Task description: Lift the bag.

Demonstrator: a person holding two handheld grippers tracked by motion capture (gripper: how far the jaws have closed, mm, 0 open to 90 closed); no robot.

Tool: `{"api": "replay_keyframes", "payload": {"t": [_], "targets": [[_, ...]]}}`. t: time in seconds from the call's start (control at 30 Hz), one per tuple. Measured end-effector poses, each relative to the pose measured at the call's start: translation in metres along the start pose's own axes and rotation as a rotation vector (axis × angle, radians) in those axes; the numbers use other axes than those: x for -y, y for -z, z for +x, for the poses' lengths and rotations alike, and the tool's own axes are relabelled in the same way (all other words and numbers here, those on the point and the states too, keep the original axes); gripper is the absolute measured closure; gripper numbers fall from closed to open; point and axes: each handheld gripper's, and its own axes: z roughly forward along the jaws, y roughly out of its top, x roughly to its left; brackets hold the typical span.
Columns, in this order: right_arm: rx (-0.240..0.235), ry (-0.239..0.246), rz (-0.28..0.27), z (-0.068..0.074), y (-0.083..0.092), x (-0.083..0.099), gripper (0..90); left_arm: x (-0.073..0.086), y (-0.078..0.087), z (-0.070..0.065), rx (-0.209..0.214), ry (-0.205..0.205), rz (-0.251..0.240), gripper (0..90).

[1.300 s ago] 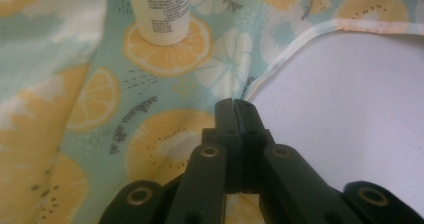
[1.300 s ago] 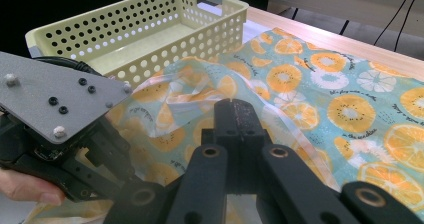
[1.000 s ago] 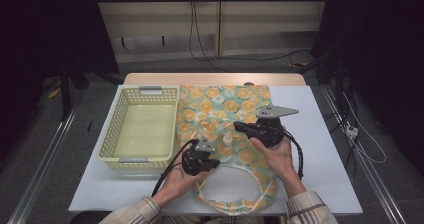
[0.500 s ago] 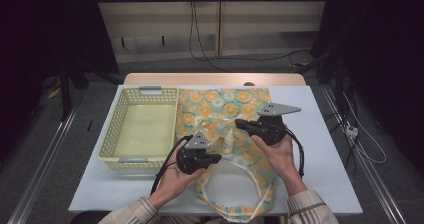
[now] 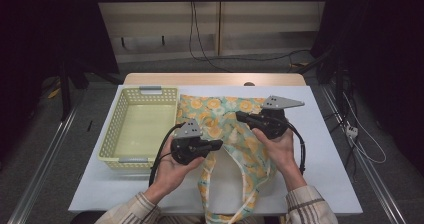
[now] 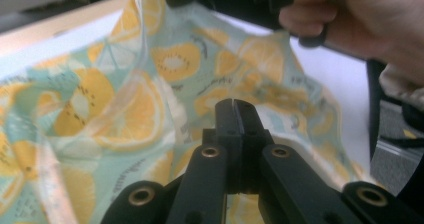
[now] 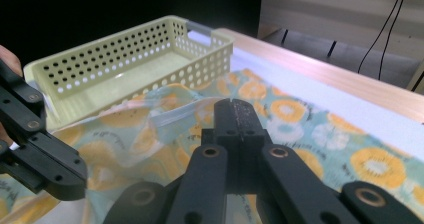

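A cloth bag (image 5: 220, 116) printed with orange and lemon slices lies on the white table (image 5: 330, 179), its looped handles (image 5: 205, 189) toward the person. My left gripper (image 5: 220, 145) is shut on a fold of the bag near its mouth and holds it above the table. In the left gripper view its jaws (image 6: 234, 105) are pressed together with cloth (image 6: 125, 109) draped behind. My right gripper (image 5: 239, 116) is shut on the opposite edge; the fabric (image 7: 160, 119) rises to its closed jaws (image 7: 235, 105).
A pale yellow perforated basket (image 5: 111, 143) stands empty on the table left of the bag, also near in the right gripper view (image 7: 125, 59). Cables trail from both grippers. The table's wooden far edge (image 5: 215, 79) runs behind; dark floor surrounds it.
My left gripper has risen and drawn the bag's cloth up with it, so the bag bunches narrower in the middle. The right gripper has hardly moved.
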Motion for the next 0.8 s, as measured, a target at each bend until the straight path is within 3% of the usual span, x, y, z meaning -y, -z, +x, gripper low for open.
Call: {"api": "replay_keyframes", "payload": {"t": [0.2,0.37,0.67,0.8], "targets": [[0.015,-0.003,-0.021,-0.005,0.004,-0.01,90.0,-0.011,0.011,0.002,0.0,0.016,-0.067,90.0],[0.001,-0.019,-0.04,-0.008,0.005,-0.015,90.0,-0.018,0.018,0.001,-0.005,0.0,-0.085,90.0],[0.032,-0.007,-0.057,-0.013,0.009,-0.031,90.0,-0.038,0.033,-0.003,0.0,-0.024,-0.16,90.0],[0.044,0.005,-0.075,-0.015,0.014,-0.044,90.0,-0.045,0.037,-0.001,-0.001,-0.033,-0.156,90.0]]}}
